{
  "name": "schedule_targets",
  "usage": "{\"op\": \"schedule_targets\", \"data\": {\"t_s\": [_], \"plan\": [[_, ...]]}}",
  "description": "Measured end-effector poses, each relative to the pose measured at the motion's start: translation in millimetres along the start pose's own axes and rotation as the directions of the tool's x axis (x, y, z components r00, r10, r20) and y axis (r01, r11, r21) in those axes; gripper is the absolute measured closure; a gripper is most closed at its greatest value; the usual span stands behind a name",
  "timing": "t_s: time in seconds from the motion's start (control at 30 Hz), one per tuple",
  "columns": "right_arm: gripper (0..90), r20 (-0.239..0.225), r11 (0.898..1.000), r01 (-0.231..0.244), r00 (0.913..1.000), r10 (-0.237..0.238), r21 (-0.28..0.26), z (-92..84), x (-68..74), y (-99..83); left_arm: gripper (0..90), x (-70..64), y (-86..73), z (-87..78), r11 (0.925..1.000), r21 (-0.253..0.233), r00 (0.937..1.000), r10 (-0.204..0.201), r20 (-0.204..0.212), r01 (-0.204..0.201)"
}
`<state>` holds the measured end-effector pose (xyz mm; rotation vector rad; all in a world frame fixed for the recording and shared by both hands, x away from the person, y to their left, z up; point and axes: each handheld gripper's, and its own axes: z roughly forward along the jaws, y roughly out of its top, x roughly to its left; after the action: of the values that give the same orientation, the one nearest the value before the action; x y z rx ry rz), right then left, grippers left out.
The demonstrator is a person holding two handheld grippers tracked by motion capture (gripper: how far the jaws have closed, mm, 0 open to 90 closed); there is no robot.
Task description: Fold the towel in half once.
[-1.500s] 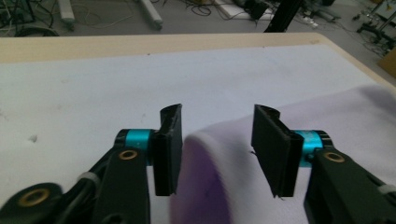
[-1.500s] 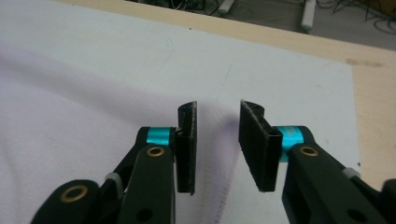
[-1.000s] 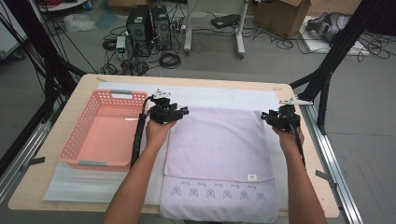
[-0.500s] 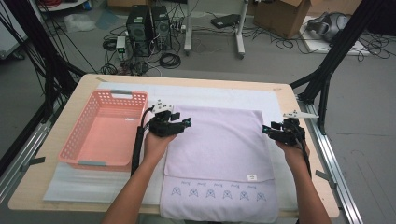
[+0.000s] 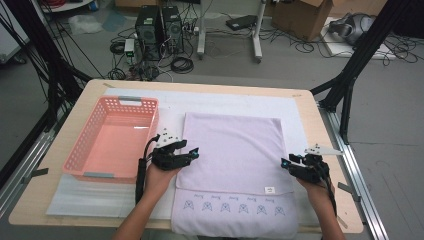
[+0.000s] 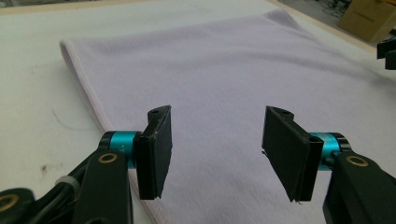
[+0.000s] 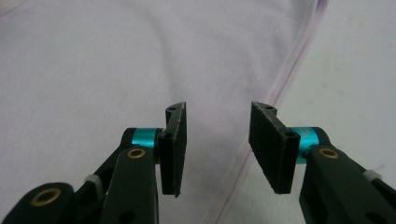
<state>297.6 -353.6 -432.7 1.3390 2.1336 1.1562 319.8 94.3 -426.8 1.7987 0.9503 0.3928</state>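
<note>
Both grippers have drawn back toward the person since the earlier pictures, sliding from the far corners of the lilac towel (image 5: 235, 150) down to its near half. Seen from the high view, the left gripper (image 5: 192, 152) sits at the towel's left edge and the right gripper (image 5: 284, 163) at its right edge, each held in a hand whose forearm enters from the bottom. Each gripper's own view shows its jaws standing apart with nothing between them: the left gripper (image 6: 217, 144) hovers over the towel's left hem, the right gripper (image 7: 217, 140) over the layered right hem. The towel lies folded on a white mat (image 5: 300, 112), a second layer with a row of small embroidered motifs (image 5: 232, 208) showing below the fold and a small white label (image 5: 269, 190) near the right gripper. A pink plastic basket (image 5: 82, 150) stands on the mat just left of the towel, nothing visible inside it. The mat covers most of a light wooden table (image 5: 327, 145) framed by metal rails. Beyond the table, on a grey floor, stand two black computer towers (image 5: 160, 25) among loose cables, a white stand's legs (image 5: 256, 35), and a cardboard box (image 5: 300, 15); black frame struts (image 5: 350, 75) rise at either side.
</note>
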Motion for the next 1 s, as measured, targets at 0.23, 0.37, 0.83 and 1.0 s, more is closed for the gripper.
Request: {"op": "schedule_targets", "data": {"t_s": [0.23,0.37,0.83,1.0], "plan": [[56.0,-0.003,1.0,0.011,0.9999,-0.011,-0.023,-20.2,13.3,-18.9,42.9,-4.8,-22.1,-14.4,0.9995,0.015,0.9997,-0.026,0.004,0.026],[56.5,0.011,1.0,0.011,0.9999,-0.011,-0.023,-31.3,18.1,-28.3,43.2,-7.0,-29.9,-23.5,0.9989,0.031,0.9994,-0.035,0.003,0.035],[57.6,0.004,1.0,-0.014,0.9999,0.014,-0.026,-55.8,29.0,-49.0,51.9,-10.2,-53.5,-54.8,0.9947,0.084,0.9979,-0.061,0.022,0.059],[58.7,0.008,0.999,-0.013,0.9999,0.014,-0.03,-61.6,29.0,-52.2,55.3,-12.1,-57.6,-55.5,0.9898,0.116,0.9961,-0.086,0.02,0.083]]}}
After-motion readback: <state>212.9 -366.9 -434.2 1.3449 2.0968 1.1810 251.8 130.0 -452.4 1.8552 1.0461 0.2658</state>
